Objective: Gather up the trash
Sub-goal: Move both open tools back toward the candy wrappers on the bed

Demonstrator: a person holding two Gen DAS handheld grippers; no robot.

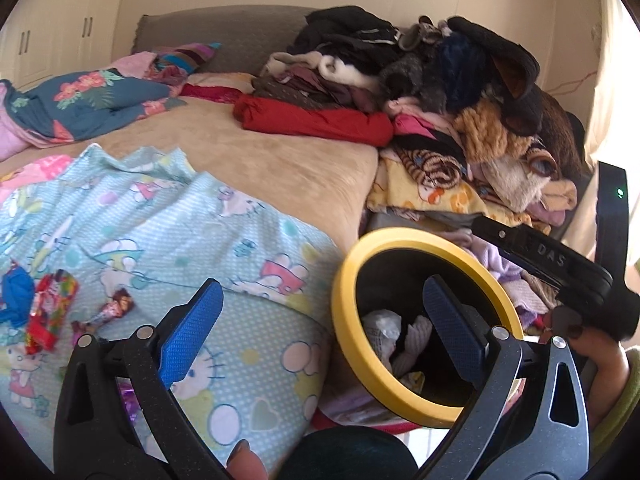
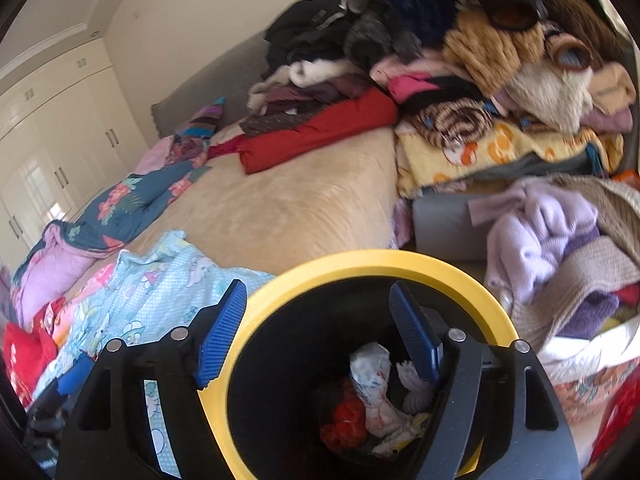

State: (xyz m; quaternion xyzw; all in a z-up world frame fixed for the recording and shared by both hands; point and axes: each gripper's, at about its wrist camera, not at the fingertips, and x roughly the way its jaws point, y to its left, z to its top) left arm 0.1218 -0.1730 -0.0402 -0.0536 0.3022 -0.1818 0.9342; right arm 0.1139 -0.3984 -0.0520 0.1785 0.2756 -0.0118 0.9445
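Both claws, left claw (image 1: 320, 320) and right claw (image 2: 320, 332), hang released, empty, over one yellow-rimmed black round bin (image 2: 360, 264), with three crinkled sweet wrappers (image 1: 56, 304) on the bed.

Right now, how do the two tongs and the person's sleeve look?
Both the left tongs and right tongs have black speckled frames, silver rivets and ribbed blue pads. The right tool carries white letters and a green light. The sleeve is light green.

Bed (image 1: 280, 168) under clothes (image 1: 420, 80), wrappers (image 1: 52, 308)
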